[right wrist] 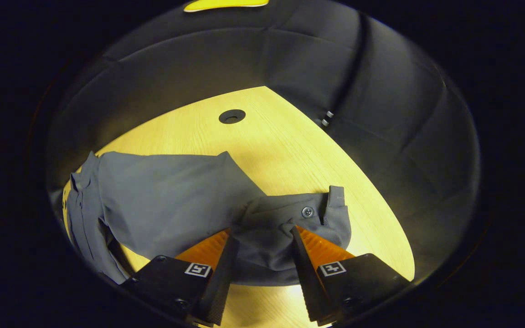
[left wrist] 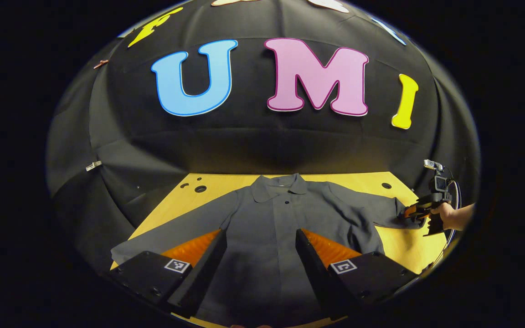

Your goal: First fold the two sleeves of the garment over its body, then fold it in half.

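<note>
Garment flat on table, collar toward the wall, long axis front-to-back. Left claw wide; right claw wide astride cuff.

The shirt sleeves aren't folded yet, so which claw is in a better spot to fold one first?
Probably the right claw. Its open fingers sit on either side of the sleeve cuff, ready to pinch. The left claw hangs open above the middle of the shirt, away from either sleeve.

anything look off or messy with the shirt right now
Mostly tidy: the shirt lies flat on the table, front up. The one untidy spot is the cuff of one sleeve, bunched and wrinkled between the open right gripper's fingers. Nothing looks damaged.
</note>
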### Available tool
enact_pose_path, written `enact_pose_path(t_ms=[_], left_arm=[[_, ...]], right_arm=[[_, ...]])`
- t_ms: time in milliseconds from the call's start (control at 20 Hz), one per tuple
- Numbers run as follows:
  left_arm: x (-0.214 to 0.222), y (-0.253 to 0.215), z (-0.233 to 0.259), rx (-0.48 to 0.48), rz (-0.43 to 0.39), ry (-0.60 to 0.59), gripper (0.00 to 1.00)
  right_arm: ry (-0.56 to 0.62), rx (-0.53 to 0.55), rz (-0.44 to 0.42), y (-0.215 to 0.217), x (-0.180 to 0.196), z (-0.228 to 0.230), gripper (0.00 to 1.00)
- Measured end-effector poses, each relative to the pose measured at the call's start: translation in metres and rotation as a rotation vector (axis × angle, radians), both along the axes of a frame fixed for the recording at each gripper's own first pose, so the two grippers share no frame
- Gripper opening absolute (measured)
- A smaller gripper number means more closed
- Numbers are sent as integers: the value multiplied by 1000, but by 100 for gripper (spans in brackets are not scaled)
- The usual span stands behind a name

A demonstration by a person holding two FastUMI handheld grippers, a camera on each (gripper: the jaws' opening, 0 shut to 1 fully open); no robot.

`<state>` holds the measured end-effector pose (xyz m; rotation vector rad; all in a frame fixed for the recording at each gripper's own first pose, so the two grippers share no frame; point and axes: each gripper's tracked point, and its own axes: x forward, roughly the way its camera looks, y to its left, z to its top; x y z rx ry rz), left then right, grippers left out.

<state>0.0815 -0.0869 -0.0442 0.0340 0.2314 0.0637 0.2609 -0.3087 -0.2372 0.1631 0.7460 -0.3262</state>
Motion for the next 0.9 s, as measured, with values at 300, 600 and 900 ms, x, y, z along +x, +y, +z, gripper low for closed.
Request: enact_pose_path(t_ms=[300,600,900], left_arm=[[-15,22,-15,-30,28,30,96],[-24,66,-14,-39,58,31,96],[-37,112,-16,-84,87,4,96]], right_arm=[[-38,83,-77,-2,-1,7,5],[-180,-102,-25,8,-6,88,5],[-293,-190,89,75,-12,169,5]])
